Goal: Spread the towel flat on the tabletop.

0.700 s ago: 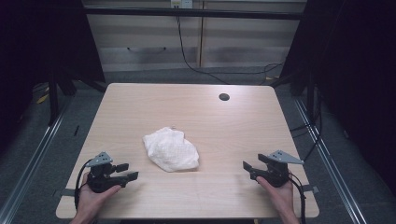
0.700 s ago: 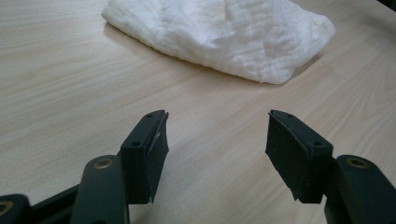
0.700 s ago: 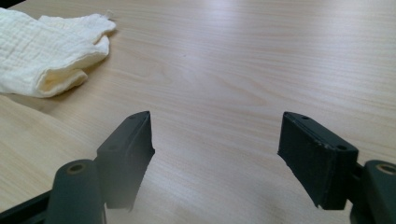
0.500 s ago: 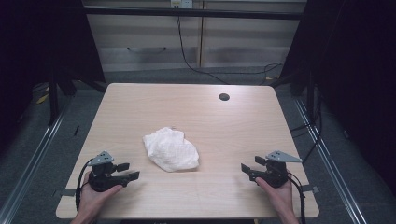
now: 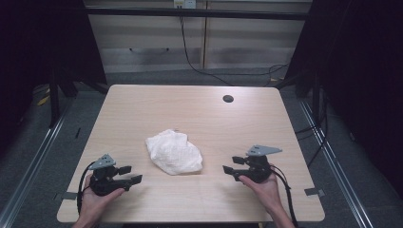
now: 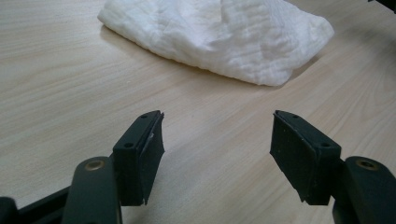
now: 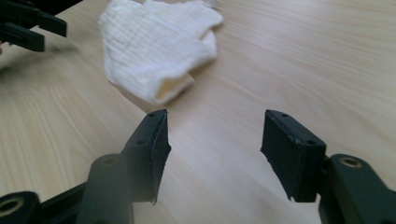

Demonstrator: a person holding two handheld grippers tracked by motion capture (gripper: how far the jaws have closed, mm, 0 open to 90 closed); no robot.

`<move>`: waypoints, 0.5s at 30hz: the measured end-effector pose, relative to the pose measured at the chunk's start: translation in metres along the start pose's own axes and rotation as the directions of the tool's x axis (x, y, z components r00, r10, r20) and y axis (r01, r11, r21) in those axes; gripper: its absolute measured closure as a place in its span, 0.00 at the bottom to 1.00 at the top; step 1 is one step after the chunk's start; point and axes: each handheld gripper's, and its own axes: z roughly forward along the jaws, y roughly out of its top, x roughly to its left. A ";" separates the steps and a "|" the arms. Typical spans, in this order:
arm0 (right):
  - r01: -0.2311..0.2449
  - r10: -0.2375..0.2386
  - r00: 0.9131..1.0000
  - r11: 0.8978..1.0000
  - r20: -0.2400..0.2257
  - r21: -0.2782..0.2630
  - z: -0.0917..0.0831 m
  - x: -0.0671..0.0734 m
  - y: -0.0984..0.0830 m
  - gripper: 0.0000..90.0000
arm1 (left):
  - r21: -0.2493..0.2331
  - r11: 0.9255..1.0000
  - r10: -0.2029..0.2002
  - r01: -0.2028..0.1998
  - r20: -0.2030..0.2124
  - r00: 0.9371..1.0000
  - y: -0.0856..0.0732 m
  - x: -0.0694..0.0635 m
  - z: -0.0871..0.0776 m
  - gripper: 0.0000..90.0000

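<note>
The crumpled white cloth (image 5: pixel 174 152) lies between the left gripper (image 5: pixel 129 175) and right gripper (image 5: pixel 231 165), seemingly untouched, both jaws apart and empty.

The pale wood-grain worktop (image 5: pixel 199 118) is evenly lit from above, brightest toward its far edge, while the surroundings fall into deep darkness. The crumpled white cloth (image 5: pixel 173 152) throws a soft, short shadow on its near side. In the left gripper view the picture is sharp, and the cloth (image 6: pixel 219 35) is close to overexposed. In the right gripper view there is slight motion blur, with the near black tongs (image 7: pixel 215 154) soft at the bottom edge.
</note>
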 end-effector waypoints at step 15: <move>0.164 -0.142 0.965 0.983 -0.220 0.084 0.108 0.034 0.080 0.40 | -0.019 1.000 -0.016 0.015 -0.022 1.000 -0.001 0.005 -0.004 0.34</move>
